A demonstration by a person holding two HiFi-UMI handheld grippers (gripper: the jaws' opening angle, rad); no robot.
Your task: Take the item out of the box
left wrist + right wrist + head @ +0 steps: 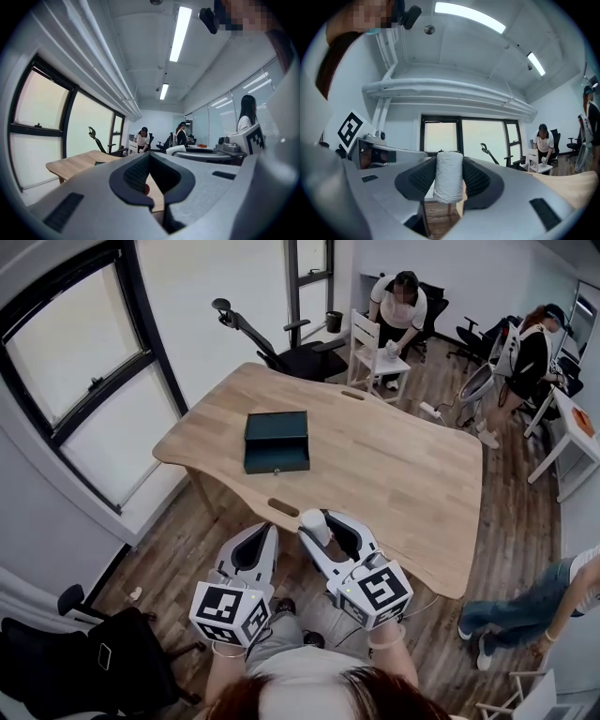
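Observation:
A dark green box (277, 441) rests on the left half of the wooden table (394, 474); I cannot tell whether its lid is up. Both grippers hang close to my body, off the table's near edge and well short of the box. My right gripper (323, 519) is shut on a white paper-wrapped roll (317, 524). In the right gripper view the roll (449, 171) stands upright between the dark pads of the right gripper (450, 187). My left gripper (265, 532) is shut and holds nothing; its tips meet in the left gripper view (149, 161).
A black office chair (281, 348) and a white chair (375, 352) stand behind the table. One person (398, 306) bends over the white chair, another (525, 362) stands at the far right, and legs (516, 615) show at the lower right. A dark chair (103, 652) is at my left.

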